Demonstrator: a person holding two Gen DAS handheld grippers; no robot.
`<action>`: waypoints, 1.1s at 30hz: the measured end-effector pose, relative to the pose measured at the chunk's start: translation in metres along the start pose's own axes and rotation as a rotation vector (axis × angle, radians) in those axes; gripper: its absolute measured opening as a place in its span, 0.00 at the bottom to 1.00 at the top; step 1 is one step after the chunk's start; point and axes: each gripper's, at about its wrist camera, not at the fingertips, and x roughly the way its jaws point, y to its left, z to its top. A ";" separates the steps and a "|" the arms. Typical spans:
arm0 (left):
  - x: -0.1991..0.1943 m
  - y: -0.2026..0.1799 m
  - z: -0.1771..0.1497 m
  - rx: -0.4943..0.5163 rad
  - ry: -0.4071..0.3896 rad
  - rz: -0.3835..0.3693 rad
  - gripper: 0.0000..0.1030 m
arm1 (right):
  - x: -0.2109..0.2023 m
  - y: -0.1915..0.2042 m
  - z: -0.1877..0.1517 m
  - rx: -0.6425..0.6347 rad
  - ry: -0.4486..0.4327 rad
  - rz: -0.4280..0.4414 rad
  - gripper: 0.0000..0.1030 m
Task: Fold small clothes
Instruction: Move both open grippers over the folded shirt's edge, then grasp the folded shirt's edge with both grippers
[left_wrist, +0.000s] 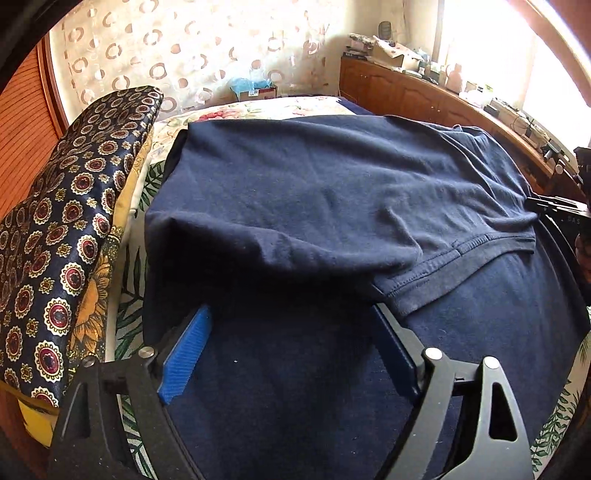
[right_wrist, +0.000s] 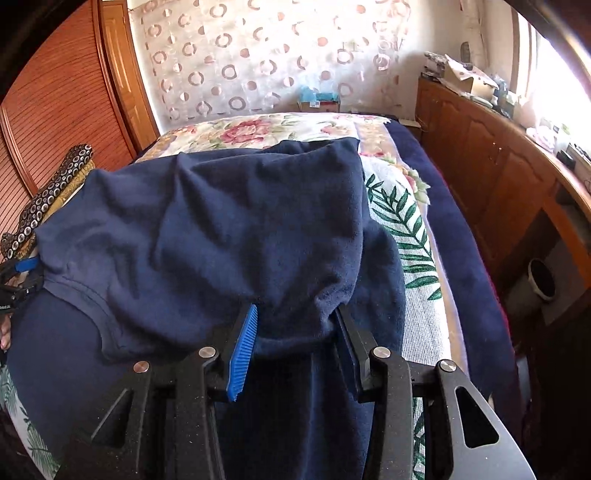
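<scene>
- Left tongs (left_wrist: 291, 332): jaws spread wide over the navy T-shirt (left_wrist: 314, 192). A folded edge of the cloth drapes over both finger ends; the ribbed blue pad (left_wrist: 186, 354) on the left finger stands clear of the cloth, with no pinch seen.
- Right tongs (right_wrist: 295, 332): jaws partly closed, with a bunched fold of the T-shirt hanging down between the two fingers. The blue pad (right_wrist: 243, 354) sits against one side of the bunch and the dark finger against the other; reads as pinching the cloth.
- T-shirt: lies across the bed, partly folded over itself. Ribbed collar (left_wrist: 454, 254) faces up between the two tongs, in the left view just right of the left tongs; in the right view the collar curves along the lower left.
- Right tongs also show at the right edge of the left view; left tongs at the left edge of the right view.
- Bedspread (right_wrist: 402, 221): floral and green-leaf print, beneath the shirt, with a dark blue blanket (right_wrist: 454, 229) along its right side.
- Patterned cushion (left_wrist: 62, 236): dark with round medallions, leaning at the left of the bed, just beside the shirt.
- Wooden cabinet (right_wrist: 491, 166): runs along the right wall, its top cluttered with small items.
- Curtain (right_wrist: 258, 62): pale with ring pattern, behind the bed.
</scene>
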 end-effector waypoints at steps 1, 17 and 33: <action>0.001 -0.002 0.001 0.001 0.000 0.002 0.84 | 0.004 0.004 0.001 -0.006 -0.002 -0.006 0.42; -0.012 0.027 0.030 -0.211 -0.051 -0.059 0.67 | 0.009 0.013 -0.001 -0.018 -0.011 -0.029 0.42; -0.014 0.048 0.032 -0.252 -0.109 -0.054 0.04 | -0.005 0.012 0.011 -0.044 -0.057 -0.005 0.11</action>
